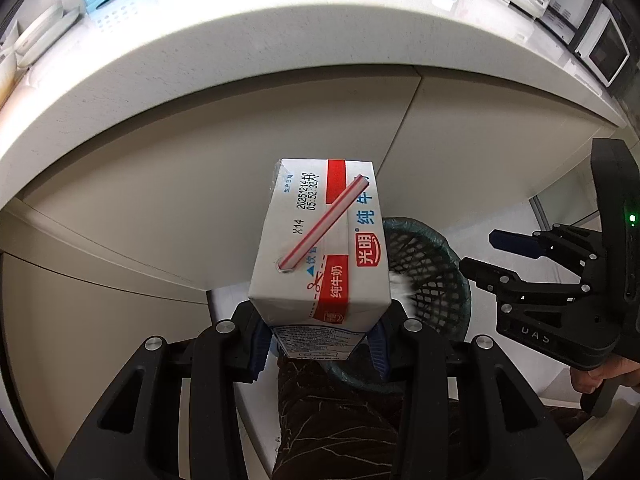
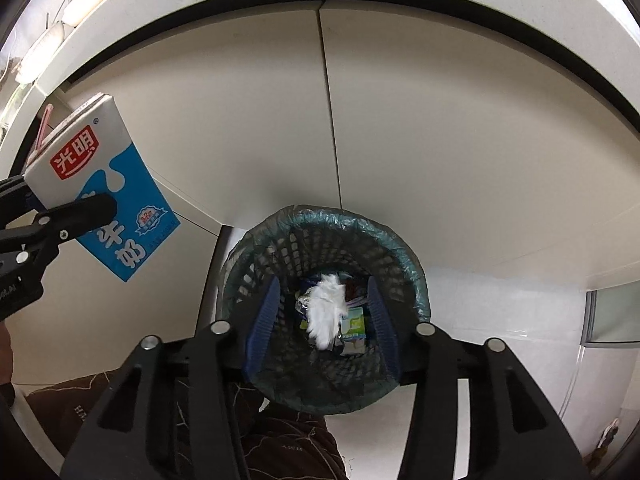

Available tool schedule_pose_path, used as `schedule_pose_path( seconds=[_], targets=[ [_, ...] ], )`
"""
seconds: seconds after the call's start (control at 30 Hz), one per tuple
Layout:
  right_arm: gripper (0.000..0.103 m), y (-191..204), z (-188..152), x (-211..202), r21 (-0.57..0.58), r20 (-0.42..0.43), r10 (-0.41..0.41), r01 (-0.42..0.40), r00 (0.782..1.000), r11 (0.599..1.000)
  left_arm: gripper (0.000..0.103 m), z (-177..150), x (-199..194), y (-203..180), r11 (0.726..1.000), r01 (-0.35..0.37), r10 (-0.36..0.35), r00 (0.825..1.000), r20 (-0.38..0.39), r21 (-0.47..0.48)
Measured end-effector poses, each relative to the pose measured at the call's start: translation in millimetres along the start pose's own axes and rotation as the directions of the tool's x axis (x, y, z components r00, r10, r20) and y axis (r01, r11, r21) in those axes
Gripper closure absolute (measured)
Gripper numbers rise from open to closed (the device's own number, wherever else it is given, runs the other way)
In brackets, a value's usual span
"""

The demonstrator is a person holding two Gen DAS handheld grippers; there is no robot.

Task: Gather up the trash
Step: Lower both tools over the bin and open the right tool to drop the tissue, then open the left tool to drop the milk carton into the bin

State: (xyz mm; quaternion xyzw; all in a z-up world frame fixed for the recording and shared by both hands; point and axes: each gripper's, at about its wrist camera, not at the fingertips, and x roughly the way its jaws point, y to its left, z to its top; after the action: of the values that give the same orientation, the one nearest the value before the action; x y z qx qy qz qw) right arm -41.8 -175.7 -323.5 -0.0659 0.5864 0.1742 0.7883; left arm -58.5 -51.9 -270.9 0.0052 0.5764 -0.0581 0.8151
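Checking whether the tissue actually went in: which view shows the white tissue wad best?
The right wrist view. It looks straight down into the trash basket, where the white tissue wad shows whole between the open right gripper fingers. The left wrist view catches only a blurred white sliver beside the milk carton.

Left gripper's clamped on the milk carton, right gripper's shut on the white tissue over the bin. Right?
One thing is wrong: the right gripper is open and holds nothing. The right wrist view shows the white tissue loose between its blue fingers, above the bin. The left gripper is clamped on the milk carton, as stated.
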Motion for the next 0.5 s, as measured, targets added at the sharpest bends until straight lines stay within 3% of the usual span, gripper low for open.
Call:
schedule_pose_path(
  seconds=[0.27,0.5],
  targets=[
    [0.018,-28,-5,-13,0.061,0.062,-0.045,0.041,0.997,0.997,0.064,11,20,-16,0.999,0.014,-0.013,0.999,-0.033,0.033],
    [0.01,-63,-12,-32,0.153,0.097,-0.093,0.078,0.991,0.985,0.064,20,36,-34,0.997,0.049,-0.046,0.998,-0.05,0.067]
  ],
)
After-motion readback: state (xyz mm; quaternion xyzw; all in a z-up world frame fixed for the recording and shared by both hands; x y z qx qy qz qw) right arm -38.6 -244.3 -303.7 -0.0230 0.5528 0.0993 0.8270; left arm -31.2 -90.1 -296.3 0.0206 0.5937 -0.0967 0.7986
